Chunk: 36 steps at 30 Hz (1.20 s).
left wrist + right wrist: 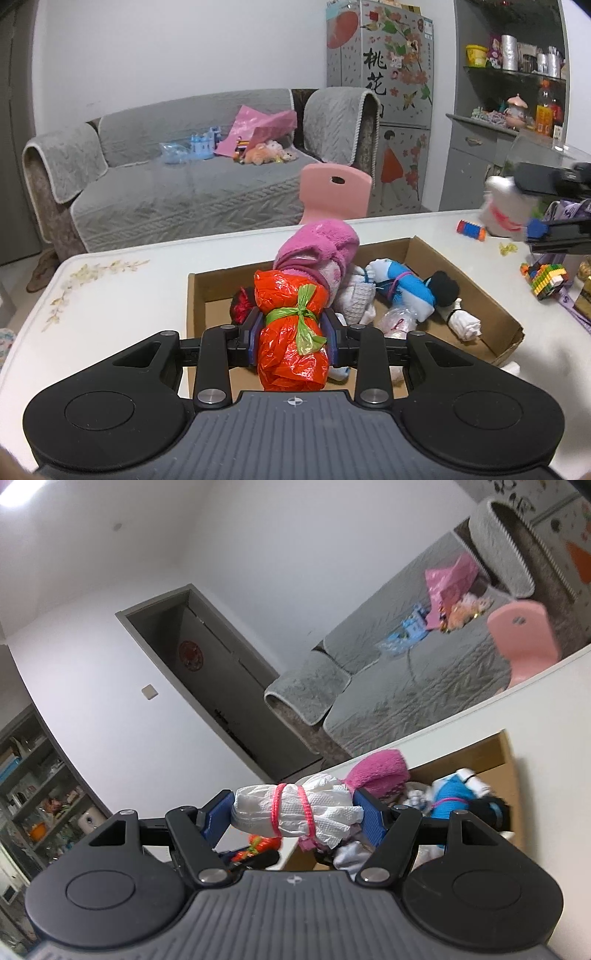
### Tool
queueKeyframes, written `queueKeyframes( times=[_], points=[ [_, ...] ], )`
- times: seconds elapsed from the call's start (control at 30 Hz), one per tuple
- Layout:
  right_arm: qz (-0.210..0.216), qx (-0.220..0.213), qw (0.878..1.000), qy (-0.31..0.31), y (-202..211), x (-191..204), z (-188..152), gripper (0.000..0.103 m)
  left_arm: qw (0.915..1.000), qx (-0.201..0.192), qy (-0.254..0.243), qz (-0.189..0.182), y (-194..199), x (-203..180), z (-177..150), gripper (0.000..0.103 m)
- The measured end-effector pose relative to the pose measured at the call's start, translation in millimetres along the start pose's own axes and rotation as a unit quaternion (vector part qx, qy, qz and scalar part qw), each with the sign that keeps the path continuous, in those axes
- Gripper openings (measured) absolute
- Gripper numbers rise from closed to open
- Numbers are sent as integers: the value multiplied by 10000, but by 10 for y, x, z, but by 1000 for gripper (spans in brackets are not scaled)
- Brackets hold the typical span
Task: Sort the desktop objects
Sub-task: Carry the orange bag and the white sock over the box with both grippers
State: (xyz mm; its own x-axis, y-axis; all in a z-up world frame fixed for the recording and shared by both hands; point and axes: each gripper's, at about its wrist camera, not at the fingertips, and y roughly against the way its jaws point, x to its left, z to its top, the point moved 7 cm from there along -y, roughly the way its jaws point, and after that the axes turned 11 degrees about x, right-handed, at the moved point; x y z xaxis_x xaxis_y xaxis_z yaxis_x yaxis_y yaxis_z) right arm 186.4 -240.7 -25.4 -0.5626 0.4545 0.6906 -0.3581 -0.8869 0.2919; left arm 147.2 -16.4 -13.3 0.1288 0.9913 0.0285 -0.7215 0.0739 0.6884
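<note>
My left gripper (pixel 293 334) is shut on a red plastic bundle (pixel 291 332) tied with a green strip, held over the near edge of a cardboard box (pixel 506 314). The box holds a pink fleece roll (pixel 321 251), a blue-and-white roll (pixel 402 286), a black sock (pixel 445 288) and white bundles. My right gripper (pixel 291 812) is shut on a white paper bundle (pixel 295 810) bound with pink bands, held above the table to the right of the box; it also shows in the left wrist view (pixel 506 210).
A white table (pixel 110 295) carries the box. On its right side lie an orange-and-blue toy (pixel 471 229), a colourful brick block (pixel 545 278) and a yellow band (pixel 506 249). A pink chair (pixel 334 194), a grey sofa and a cabinet stand behind.
</note>
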Motion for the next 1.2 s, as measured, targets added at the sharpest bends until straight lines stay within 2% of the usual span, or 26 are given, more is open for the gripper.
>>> queueKeyframes(
  times=[0.2, 0.53, 1.2],
  points=[
    [-8, 283, 9995, -160, -302, -132, -69, 67, 9997, 189, 111, -79, -220, 64, -8, 40],
    [-86, 464, 9984, -299, -418, -146, -109, 67, 9988, 474, 85, -119, -433, 101, -85, 40],
    [-1071, 784, 9911, 48, -636, -258, -188, 67, 9968, 794, -53, 125, -668, 89, -239, 41]
  ],
)
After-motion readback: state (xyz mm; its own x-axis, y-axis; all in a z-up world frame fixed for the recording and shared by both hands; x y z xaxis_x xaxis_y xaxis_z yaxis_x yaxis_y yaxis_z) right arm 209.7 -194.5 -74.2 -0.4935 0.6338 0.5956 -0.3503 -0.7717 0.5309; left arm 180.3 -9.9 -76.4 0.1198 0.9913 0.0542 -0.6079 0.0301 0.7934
